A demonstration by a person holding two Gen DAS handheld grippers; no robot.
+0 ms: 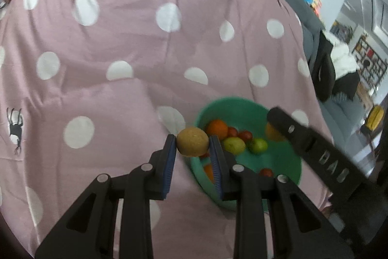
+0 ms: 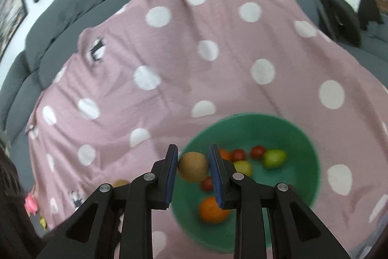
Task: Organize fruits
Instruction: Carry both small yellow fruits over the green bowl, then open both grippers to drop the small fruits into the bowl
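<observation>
Pink sheet [image 1: 135, 45] with white polka dots, spread over a grey sofa [image 2: 72, 6]; framed pictures on the far wall, bright toys heaped behind the cushions. Green bowl [image 1: 286, 154] resting on the sheet at near right, already loaded with an orange [image 1: 216, 128], red tomatoes [image 1: 245, 135], a yellow-green pear [image 1: 234, 145] and a lime [image 1: 259, 145]. Left gripper [image 1: 192, 146] clenched on a round tan fruit [image 1: 192, 141], poised over the bowl's left rim. Right gripper [image 2: 193, 166] likewise clamped on a second brown fruit [image 2: 193, 166], hanging over the bowl's near-left side. Seen from the left wrist, right gripper's black arm slanting across the bowl's right side, hiding part of another orange fruit. One more brownish fruit [image 2: 120, 183] lying on the sheet, left of the bowl.
</observation>
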